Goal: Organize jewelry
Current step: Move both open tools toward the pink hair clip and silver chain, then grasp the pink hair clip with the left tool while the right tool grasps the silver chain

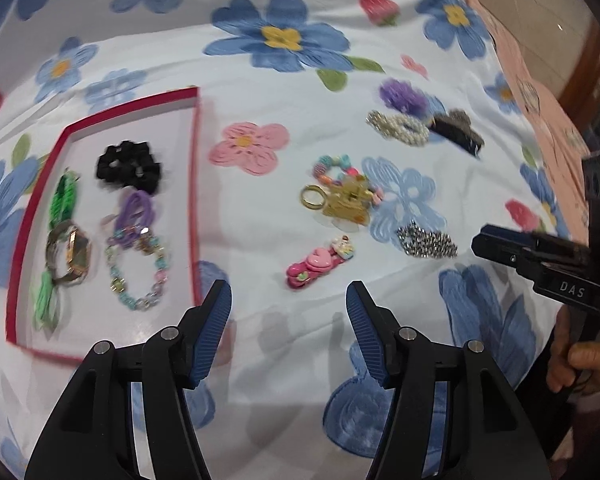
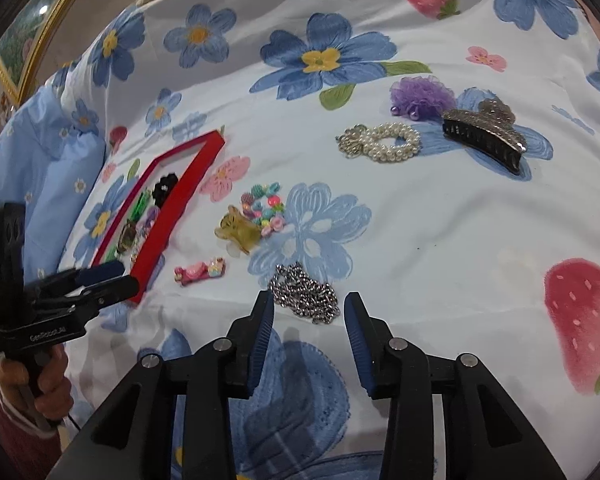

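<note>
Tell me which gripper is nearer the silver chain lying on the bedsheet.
Right. The right gripper hangs open just short of the silver chain, which lies at its fingertips. The left gripper is open farther off, between the red tray and the pink clip.

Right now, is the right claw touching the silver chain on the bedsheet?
Apart. In the right wrist view, the right claw stands open just short of the silver chain; bare bedsheet shows between both pads and the chain.

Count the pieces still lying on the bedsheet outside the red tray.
7: pink clip, silver chain, amber claw clip, a colourful bead bracelet beside it, pearl bracelet, dark claw clip, purple scrunchie. A gold ring may be an eighth.
</note>
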Motion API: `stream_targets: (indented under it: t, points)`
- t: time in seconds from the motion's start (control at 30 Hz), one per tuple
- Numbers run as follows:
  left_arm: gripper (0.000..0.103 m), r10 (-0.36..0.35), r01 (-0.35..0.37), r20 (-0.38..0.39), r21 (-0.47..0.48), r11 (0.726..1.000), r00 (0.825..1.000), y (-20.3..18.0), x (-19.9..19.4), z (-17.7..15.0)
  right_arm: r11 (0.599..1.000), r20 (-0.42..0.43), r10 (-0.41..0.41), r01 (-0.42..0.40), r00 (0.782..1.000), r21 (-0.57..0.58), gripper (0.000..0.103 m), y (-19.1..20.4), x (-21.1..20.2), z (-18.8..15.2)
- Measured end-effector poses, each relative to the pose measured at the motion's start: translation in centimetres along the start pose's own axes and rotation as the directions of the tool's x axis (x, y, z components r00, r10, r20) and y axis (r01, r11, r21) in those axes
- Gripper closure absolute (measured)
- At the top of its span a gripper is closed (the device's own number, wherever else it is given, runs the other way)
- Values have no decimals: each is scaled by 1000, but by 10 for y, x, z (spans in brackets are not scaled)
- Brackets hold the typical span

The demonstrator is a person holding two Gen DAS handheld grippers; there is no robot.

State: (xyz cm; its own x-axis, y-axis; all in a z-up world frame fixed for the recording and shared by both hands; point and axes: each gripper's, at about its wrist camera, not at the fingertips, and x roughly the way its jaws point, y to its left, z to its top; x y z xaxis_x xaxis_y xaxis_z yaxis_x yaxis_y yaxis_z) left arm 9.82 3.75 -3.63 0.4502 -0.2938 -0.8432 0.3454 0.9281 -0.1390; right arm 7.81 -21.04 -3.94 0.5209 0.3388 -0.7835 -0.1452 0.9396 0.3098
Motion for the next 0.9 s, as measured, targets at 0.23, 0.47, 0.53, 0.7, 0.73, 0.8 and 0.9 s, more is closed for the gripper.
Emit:
stream_targets:
  t: [0.23, 0.47, 0.53, 0.7, 0.73, 0.8, 0.9]
  points:
    - [44, 12, -7, -60, 95, 995, 998, -10, 30, 9, 990, -64, -17, 8, 998, -141, 49, 9, 22, 0]
    - [45, 12, 4, -113, 146, 989, 993, -15, 61, 17, 968, -110, -25, -4, 994, -251, 49, 15, 45, 1]
    - [53, 3, 17, -118, 167, 986, 993, -19, 65, 16, 965, -116, -19, -12, 993, -261, 49, 16, 48, 2]
    - [76, -24, 44, -103, 190, 981, 994, -23, 64, 14, 957, -116, -27, -8, 993, -290, 51, 19, 54, 2]
    - [79, -27, 46, -99, 189, 981, 995, -23, 63, 13, 955, -112, -31, -3, 993, -296, 53, 19, 55, 1]
    - [84, -31, 47, -93, 184, 982, 995, -22, 61, 12, 952, -102, -55, 21, 993, -305, 69, 20, 56, 1]
    - [86, -36, 50, -84, 166, 985, 996, -22, 57, 12, 957, -96, -72, 41, 993, -289, 86, 17, 56, 3]
